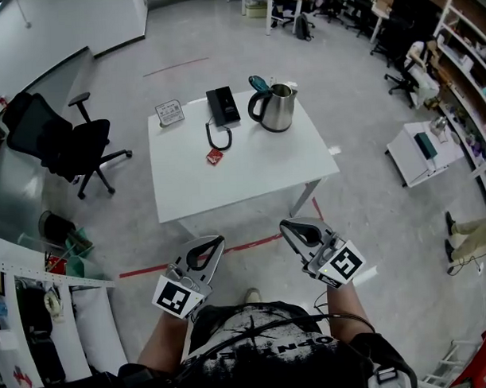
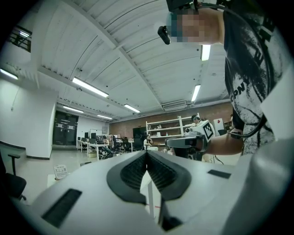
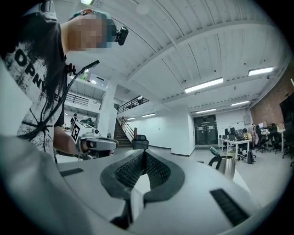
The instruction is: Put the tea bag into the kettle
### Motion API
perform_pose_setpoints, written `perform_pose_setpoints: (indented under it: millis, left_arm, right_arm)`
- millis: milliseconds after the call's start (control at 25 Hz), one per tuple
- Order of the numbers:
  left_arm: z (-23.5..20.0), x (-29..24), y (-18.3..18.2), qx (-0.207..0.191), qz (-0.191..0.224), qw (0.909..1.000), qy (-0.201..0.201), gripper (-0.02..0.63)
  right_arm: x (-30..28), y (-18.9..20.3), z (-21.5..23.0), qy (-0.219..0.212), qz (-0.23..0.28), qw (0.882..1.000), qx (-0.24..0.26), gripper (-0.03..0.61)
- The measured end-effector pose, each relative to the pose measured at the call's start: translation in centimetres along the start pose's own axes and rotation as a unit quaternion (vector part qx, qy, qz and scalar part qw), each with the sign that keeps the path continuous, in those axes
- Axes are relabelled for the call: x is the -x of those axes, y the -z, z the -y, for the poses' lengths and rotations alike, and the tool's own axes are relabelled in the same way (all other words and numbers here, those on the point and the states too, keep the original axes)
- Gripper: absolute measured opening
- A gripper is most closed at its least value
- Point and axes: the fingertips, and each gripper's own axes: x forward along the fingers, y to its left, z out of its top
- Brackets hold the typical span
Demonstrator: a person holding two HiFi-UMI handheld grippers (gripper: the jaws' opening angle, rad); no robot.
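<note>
Pose: the person stands at the table's near side, at its 6 o'clock, with both forearms drawn in close to the torso. The left gripper (image 1: 215, 244) is at about 7 o'clock of the table (image 1: 250, 181) and the right gripper (image 1: 287, 226) at about 5 o'clock. Both are short of the near edge and angled slightly toward each other. The left gripper view shows its jaws pressed together at the tips with nothing between them. The right gripper view shows the same, closed and empty.

Task item: the tea bag (image 1: 215, 156) is a small red packet lying flat on the white top, at roughly 10 o'clock of the table's centre, well apart from both grippers. It lies just beside the loop of cord from a black flat device (image 1: 222, 105), which sits at the bag's 12 o'clock. The kettle (image 1: 273, 107) is steel with a black handle and stands upright near the far right corner, at about 1 o'clock of the bag. Its teal lid is tipped open. A small printed card (image 1: 169, 112) lies at the far left corner.

Room: the near half of the tabletop is bare. A red tape line (image 1: 229, 249) runs on the floor under the near edge. An office chair (image 1: 62, 144) stands at 9 o'clock and a low white side table (image 1: 420, 151) at 3 o'clock, both well apart from the table.
</note>
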Motion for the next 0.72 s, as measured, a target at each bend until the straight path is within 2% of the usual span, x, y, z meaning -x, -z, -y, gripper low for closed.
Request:
perform_pose_setpoints:
  millis: [280,720]
  left_arm:
    - [-0.9,-2.4,0.3,-0.004,-0.007,0.9997,-0.023,0.011]
    - [-2.7,-4.0,0.4,0.008,-0.005,0.9994,-0.034,0.011]
  right_arm:
    - [-0.4,0.1,3.3,-0.018,0.009,1.0,0.002,0.009]
    - [-2.3,0.5,5.2,-0.031,0.005,1.0,0.002,0.009]
